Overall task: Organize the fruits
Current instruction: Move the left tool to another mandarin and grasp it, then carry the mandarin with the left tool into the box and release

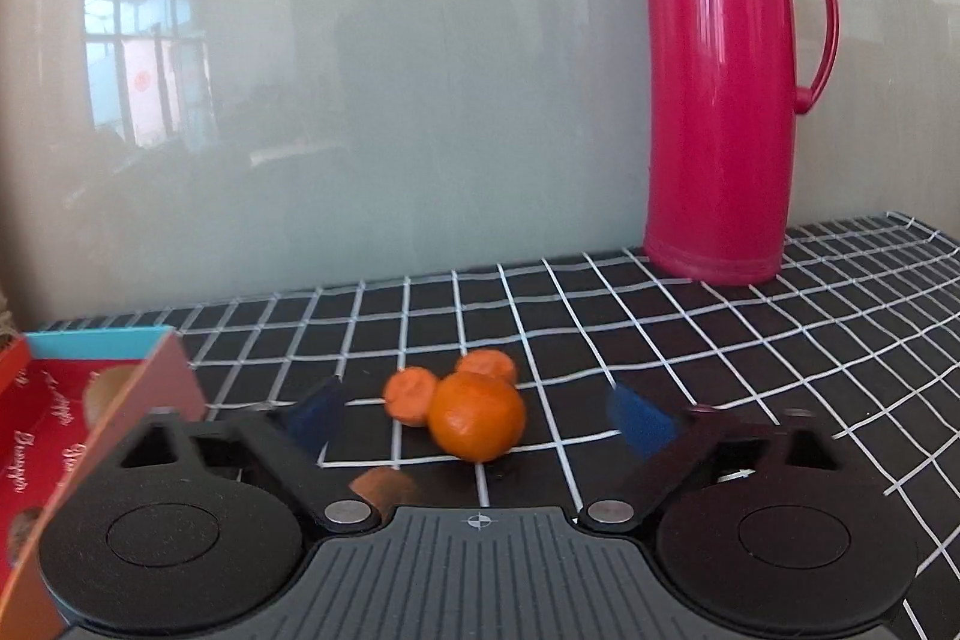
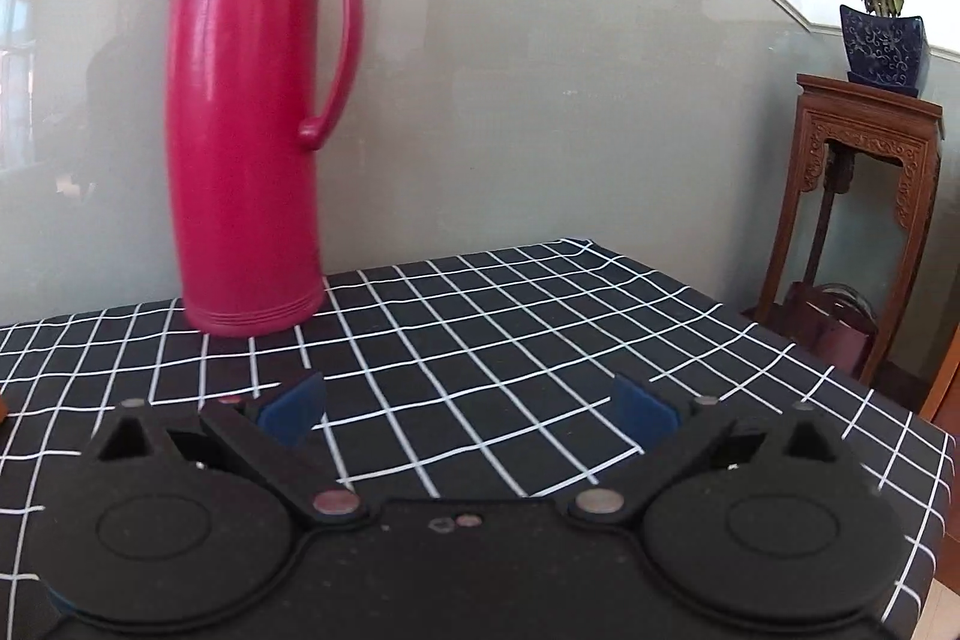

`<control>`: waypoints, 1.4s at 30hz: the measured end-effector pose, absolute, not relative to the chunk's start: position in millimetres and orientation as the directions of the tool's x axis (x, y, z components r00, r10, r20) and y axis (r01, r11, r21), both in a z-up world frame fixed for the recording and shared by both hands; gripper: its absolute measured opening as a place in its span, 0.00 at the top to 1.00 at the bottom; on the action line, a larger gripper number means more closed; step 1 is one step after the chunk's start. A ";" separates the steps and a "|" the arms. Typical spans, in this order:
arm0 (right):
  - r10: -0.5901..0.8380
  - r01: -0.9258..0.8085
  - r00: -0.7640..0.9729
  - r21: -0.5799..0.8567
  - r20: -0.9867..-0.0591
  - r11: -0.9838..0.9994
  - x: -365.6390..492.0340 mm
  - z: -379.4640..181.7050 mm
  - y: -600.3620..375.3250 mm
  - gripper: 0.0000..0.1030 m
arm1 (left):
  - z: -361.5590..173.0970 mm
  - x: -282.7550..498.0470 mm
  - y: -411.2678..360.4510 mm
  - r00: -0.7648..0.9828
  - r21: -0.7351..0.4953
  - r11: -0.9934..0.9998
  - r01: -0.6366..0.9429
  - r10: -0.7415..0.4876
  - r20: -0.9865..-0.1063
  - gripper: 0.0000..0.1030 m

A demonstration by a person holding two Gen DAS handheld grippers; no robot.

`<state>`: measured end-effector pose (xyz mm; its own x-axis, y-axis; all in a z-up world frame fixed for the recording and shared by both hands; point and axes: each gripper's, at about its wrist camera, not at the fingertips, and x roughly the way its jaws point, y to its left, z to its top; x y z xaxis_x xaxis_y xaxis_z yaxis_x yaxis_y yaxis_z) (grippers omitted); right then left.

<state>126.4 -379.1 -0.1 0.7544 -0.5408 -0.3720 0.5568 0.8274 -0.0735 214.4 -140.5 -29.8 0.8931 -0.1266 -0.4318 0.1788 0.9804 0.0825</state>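
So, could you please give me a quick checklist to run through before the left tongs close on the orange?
1. Orange between the left tongs pads: ok.
2. Pads not yet pressing it: ok, gaps both sides.
3. Two orange pieces right behind, may get nudged: not ok.
4. Red box within reach at left: ok.
5. Room in the box: cannot tell.
6. Right tongs open, empty, away from the flask: ok.
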 end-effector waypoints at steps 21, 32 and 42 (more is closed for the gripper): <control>-0.602 0.620 0.690 -0.101 -0.402 0.778 133.4 -9.5 -407.4 0.01 | -48.4 246.8 -145.7 0.857 0.042 0.988 0.145 -0.105 -0.505 0.58; -0.556 0.584 0.723 -0.067 -0.409 0.809 133.4 -4.4 -392.8 0.01 | -17.4 199.0 -118.2 0.888 0.046 0.987 0.154 -0.118 -0.443 0.58; -0.487 0.514 0.769 -0.053 -0.413 0.856 139.4 0.9 -354.0 0.01 | -0.2 174.3 -54.1 0.908 0.043 0.998 0.055 -0.032 -0.417 0.58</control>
